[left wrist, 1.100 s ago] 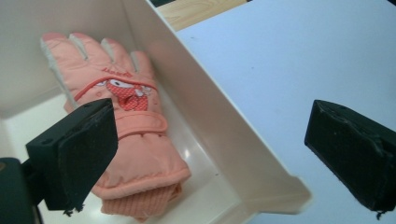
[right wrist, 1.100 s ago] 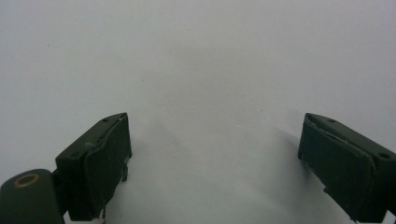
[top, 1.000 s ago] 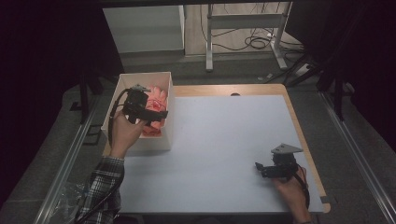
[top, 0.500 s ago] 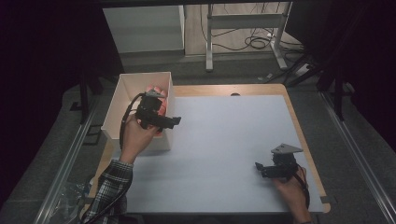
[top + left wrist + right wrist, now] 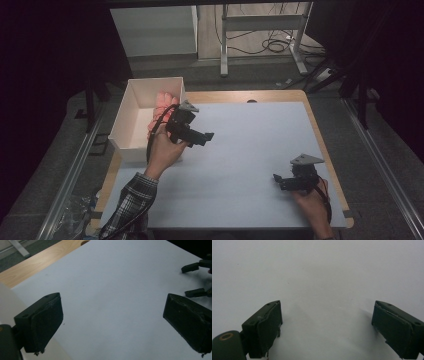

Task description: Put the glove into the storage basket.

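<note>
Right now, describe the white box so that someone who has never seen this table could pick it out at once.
Start at the pale blue table top and go to its far left edge. There stands the white box, open-topped, with something pink inside; the left tongs, open, are just right of it. It is the one walled container on the table; the right tongs are at the near right.

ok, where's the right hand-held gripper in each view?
High view: right hand-held gripper at lower right, over the white table sheet.
Left gripper view: far off at the upper right edge, jaws apart.
Right gripper view: its own jaws rise from the bottom corners, open.
Shared landmark: the white table sheet.
</note>
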